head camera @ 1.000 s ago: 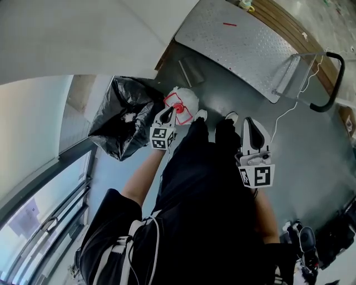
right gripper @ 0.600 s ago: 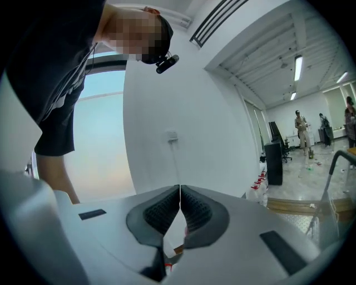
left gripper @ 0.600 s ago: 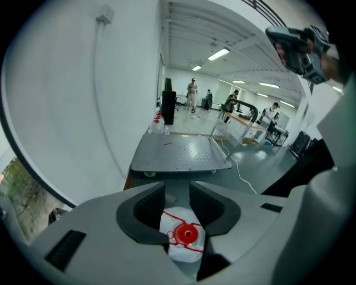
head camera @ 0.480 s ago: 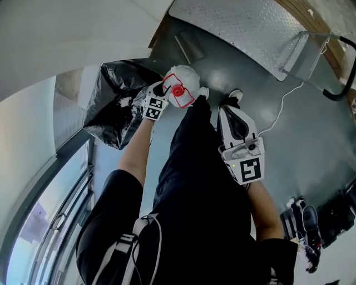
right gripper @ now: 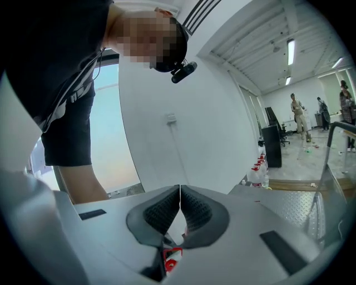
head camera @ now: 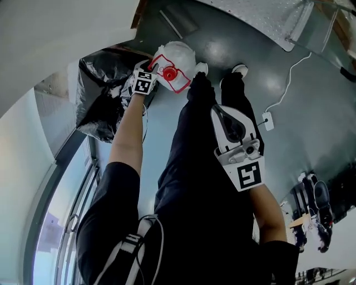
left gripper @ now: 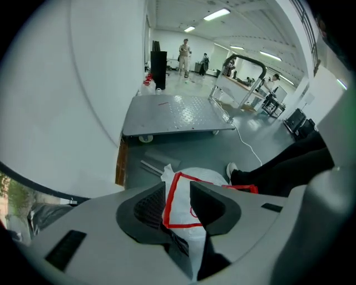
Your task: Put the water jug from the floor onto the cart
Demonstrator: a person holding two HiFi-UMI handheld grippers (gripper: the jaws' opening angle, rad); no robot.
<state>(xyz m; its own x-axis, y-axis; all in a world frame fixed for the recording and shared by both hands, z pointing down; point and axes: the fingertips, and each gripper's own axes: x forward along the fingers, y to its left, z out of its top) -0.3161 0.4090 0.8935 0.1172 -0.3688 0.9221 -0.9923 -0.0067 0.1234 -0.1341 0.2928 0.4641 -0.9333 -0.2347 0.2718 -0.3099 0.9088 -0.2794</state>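
The water jug (head camera: 179,54) stands on the floor in front of the person's feet, white with a red cap and a red square carry handle (head camera: 177,84). My left gripper (head camera: 152,71) points steeply down at the jug's top. Its jaws are opening, and in the left gripper view the red handle (left gripper: 170,207) runs through the gap between the left gripper's (left gripper: 178,196) pads, which do not press on it. My right gripper (head camera: 221,113) hangs beside the person's leg, away from the jug, shut with nothing in it (right gripper: 179,192). The grey cart (head camera: 267,15) lies beyond.
A black rubbish bag (head camera: 101,94) sits against the wall just left of the jug. A white cable with a plug (head camera: 267,119) trails over the floor on the right. The cart's deck (left gripper: 173,112) is bare, and people stand far off in the hall (left gripper: 184,53).
My left gripper has dropped from above the jug down onto its red handle, and its jaws have spread. The right gripper has sunk lower beside the leg.
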